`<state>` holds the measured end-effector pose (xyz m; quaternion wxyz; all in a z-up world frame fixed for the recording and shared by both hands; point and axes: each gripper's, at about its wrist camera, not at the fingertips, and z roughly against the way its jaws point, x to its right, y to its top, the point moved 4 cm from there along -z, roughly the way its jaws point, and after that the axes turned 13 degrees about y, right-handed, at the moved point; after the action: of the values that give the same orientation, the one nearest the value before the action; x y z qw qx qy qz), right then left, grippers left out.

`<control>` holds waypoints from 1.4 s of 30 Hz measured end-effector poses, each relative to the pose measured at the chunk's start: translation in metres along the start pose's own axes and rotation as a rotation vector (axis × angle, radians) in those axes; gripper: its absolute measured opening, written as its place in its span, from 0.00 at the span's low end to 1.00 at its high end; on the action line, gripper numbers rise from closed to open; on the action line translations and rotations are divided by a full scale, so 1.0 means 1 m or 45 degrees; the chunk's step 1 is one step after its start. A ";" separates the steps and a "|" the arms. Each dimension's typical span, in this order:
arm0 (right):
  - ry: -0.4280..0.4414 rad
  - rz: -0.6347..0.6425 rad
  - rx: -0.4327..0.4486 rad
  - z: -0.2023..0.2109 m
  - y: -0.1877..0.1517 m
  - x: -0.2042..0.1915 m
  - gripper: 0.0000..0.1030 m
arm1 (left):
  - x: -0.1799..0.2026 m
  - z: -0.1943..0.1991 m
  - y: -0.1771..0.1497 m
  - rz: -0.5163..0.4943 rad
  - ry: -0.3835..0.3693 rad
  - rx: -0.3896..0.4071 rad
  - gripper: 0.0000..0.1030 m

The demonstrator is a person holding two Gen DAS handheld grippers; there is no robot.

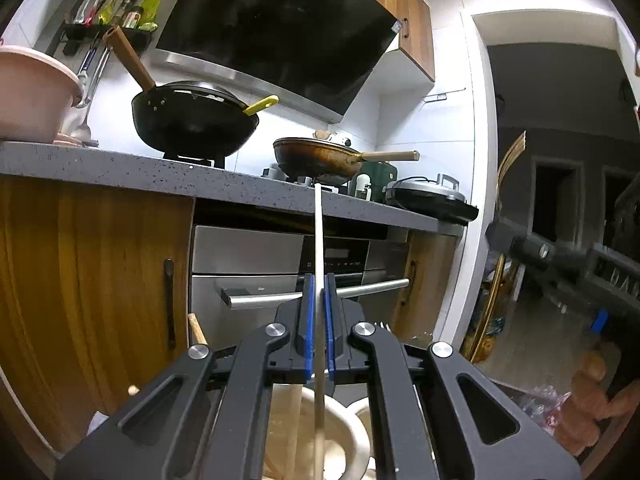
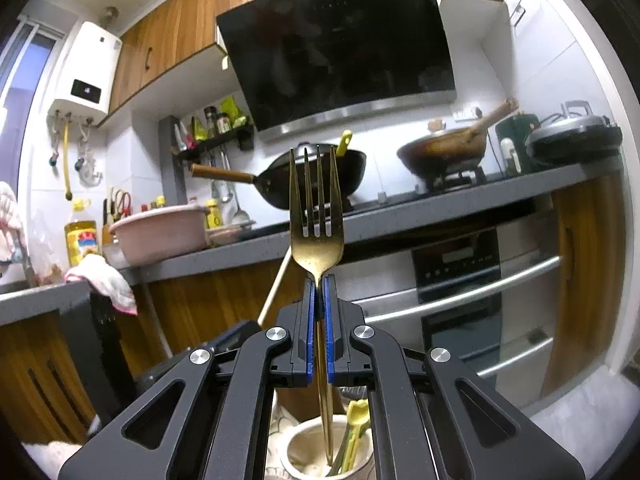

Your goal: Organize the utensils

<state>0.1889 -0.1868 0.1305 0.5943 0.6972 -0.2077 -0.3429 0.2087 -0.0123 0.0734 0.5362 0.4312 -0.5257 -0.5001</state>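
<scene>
Both hands are busy here. The left gripper (image 1: 319,280) has its blue-padded fingers (image 1: 307,320) clamped on a thin white chopstick (image 1: 318,232) that stands nearly upright, top end poking up in front of the grey table (image 1: 120,168) edge; its lower part blurs out as it runs down over a cream ceramic holder (image 1: 340,436), and the gripper frame hides most of that holder, so I can't tell if the tip is inside. The right gripper (image 2: 319,280) is squeezed onto the neck of a gold fork (image 2: 317,216), tines up, handle going straight down into a cream utensil cup (image 2: 296,452) that also holds something yellow-green (image 2: 356,420), maybe a clip or spoon, hard to say. In the left view the other gripper shows only as a smeared dark shape at the right edge. A black wok (image 2: 316,176) sits on the stove behind.
</scene>
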 end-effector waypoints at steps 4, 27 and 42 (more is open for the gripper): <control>-0.013 0.010 0.010 -0.002 -0.003 0.000 0.05 | -0.001 0.004 -0.005 -0.017 0.004 0.005 0.04; 0.007 0.004 -0.365 -0.047 -0.071 0.001 0.05 | -0.019 0.032 -0.031 -0.075 0.076 -0.142 0.04; 0.029 0.002 -0.383 -0.059 -0.084 0.000 0.06 | -0.024 0.036 -0.032 -0.066 0.102 -0.131 0.07</control>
<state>0.2219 -0.1293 0.0520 0.6947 0.6039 -0.1478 -0.3619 0.1717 0.0098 0.0415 0.5653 0.4362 -0.4661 -0.5225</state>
